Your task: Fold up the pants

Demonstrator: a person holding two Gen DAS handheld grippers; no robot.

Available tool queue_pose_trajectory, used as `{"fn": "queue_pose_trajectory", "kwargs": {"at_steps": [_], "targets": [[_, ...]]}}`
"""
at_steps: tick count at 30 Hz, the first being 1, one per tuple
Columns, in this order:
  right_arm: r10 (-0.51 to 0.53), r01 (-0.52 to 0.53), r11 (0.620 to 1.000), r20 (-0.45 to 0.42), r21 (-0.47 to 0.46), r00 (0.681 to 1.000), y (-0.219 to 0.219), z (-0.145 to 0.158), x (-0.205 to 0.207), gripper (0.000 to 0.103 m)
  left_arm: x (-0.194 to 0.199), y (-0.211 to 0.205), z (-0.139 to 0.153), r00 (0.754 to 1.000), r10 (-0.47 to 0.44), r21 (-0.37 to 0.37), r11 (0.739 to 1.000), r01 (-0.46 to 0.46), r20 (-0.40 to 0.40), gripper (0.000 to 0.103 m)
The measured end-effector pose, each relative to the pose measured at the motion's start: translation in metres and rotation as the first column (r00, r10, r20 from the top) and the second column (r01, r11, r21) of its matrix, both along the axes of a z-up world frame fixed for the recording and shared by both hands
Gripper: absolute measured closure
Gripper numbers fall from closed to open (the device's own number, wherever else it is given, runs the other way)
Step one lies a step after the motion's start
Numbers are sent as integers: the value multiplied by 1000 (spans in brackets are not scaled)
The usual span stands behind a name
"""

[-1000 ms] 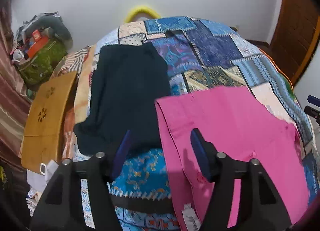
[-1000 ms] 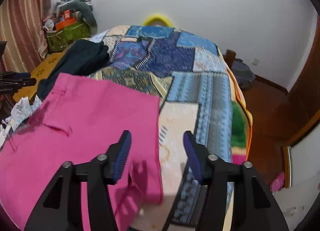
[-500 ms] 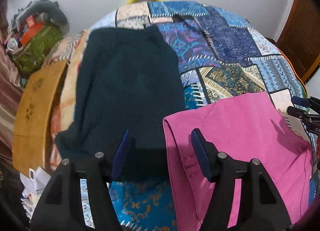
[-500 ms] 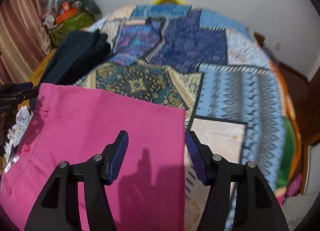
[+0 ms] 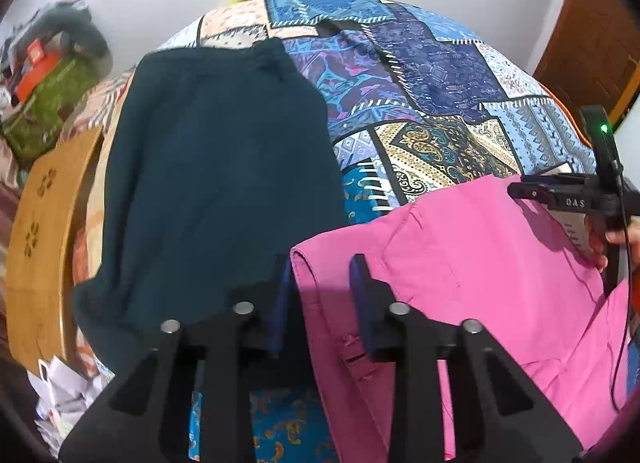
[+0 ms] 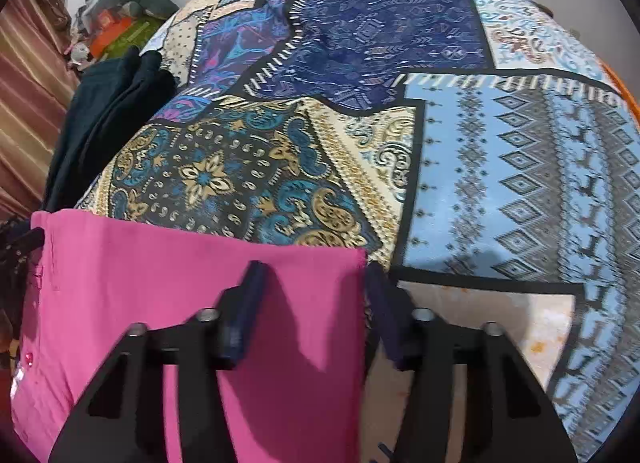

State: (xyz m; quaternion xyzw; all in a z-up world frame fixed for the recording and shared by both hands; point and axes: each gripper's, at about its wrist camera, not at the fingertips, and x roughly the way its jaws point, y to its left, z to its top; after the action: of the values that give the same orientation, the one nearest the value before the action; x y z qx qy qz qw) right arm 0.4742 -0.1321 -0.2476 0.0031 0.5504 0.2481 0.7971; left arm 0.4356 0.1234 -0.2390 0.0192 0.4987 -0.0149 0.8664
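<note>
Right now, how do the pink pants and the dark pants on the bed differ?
The pink pants are bright magenta; the dark pants are deep blue-green, almost black. The pink pants lie crosswise at the near end of the bed, with a corner between the closing jaws of each gripper, left and right; no gripper is at the dark pants, which run lengthwise along the bed's left side. Both lie flat on the patchwork bedspread.

Pink pants (image 5: 480, 263), dark teal garment (image 5: 216, 167), blue patchwork-patterned bedspread (image 6: 400, 63)
</note>
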Motion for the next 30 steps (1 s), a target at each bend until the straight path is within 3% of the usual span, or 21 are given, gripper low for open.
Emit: {"fn": "queue_pose_trajectory", "kwargs": {"at_steps": [1, 3, 9, 18, 22, 30], "targets": [[4, -4, 1000, -10, 10, 1000, 2, -2, -1, 75, 0, -2, 0, 1000, 7, 6, 1000, -7, 3, 79], [-5, 6, 1000, -17, 6, 1000, 5, -3, 0, 97, -1, -4, 2, 1000, 19, 22, 1000, -20, 13, 89], [-35, 36, 999, 34, -32, 999, 8, 15, 1, 100, -5, -3, 22, 999, 30, 26, 999, -31, 34, 95], [-79, 70, 997, 267, 43, 960, -21, 139, -28, 100, -16, -13, 93, 987, 27, 52, 998, -36, 157, 96], [-76, 60, 996, 321, 58, 944, -27, 170, -56, 100, -32, -20, 112, 982, 19, 64, 997, -31, 187, 96], [-45, 36, 999, 367, 31, 929, -41, 181, -127, 100, -91, -30, 121, 979, -8, 56, 998, -4, 203, 96]]}}
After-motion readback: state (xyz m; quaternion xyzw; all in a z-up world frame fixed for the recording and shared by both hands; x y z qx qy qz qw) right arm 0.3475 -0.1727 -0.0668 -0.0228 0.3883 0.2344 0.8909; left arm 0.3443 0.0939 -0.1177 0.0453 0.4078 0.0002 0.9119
